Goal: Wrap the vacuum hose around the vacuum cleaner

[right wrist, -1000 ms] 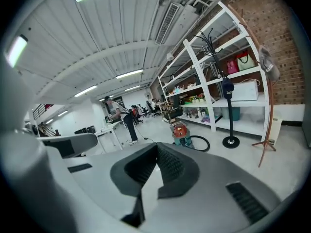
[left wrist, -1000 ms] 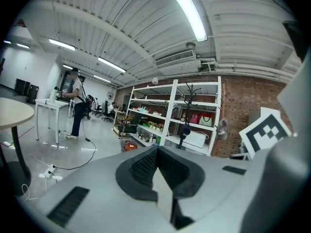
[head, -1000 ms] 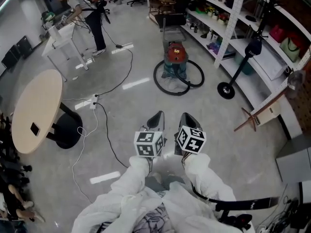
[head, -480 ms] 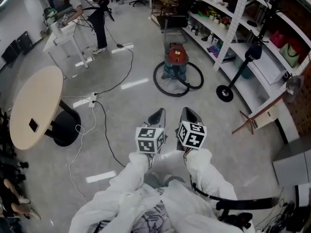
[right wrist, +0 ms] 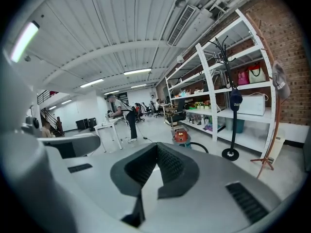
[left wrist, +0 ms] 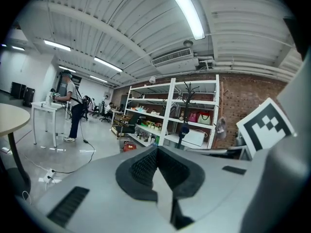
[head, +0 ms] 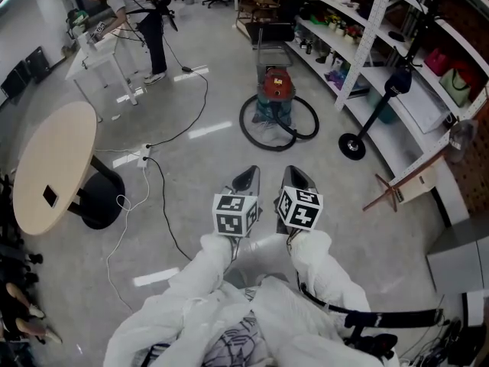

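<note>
The vacuum cleaner (head: 276,87), a red-topped canister, stands on the floor in the upper middle of the head view, just in front of the shelving rack (head: 359,33). Its black hose (head: 241,122) lies in wide loops on the floor around the canister's near side, not drawn tight against the body. That could be a loose, finished wrap or a hose yet to be wound, and the pictures do not settle which. Both claws are well apart from it at lower centre. The left gripper (head: 246,180) and right gripper (head: 296,177) each have their 2 jaws pressed together on nothing. Bare floor lies open between them and the vacuum. It is hemmed by a round table (head: 57,167) at left, a trailing cable (head: 164,205) at lower left and a round-based stand (head: 354,145) at right.
</note>
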A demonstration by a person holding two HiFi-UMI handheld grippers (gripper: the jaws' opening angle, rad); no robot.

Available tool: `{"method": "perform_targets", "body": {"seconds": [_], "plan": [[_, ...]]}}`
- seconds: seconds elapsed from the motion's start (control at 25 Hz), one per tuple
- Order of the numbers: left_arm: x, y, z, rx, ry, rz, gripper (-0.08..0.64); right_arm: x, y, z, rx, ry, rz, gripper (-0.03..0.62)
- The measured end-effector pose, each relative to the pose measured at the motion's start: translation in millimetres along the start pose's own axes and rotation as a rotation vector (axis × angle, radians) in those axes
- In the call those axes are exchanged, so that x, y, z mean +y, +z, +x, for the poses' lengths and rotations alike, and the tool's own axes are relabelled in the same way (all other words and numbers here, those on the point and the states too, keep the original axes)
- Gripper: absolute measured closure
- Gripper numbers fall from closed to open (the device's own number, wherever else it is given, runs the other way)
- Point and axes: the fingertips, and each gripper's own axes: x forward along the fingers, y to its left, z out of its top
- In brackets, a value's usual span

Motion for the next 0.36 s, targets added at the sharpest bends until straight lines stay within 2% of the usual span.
{"method": "perform_targets", "body": {"seconds": [0.36], "plan": [[-1.5, -7.5, 4.6, 0.013, -0.026, 0.002, 0.558, 8.7, -8.6, 5.7, 0.008, 0.001, -0.008, 0.578]]}}
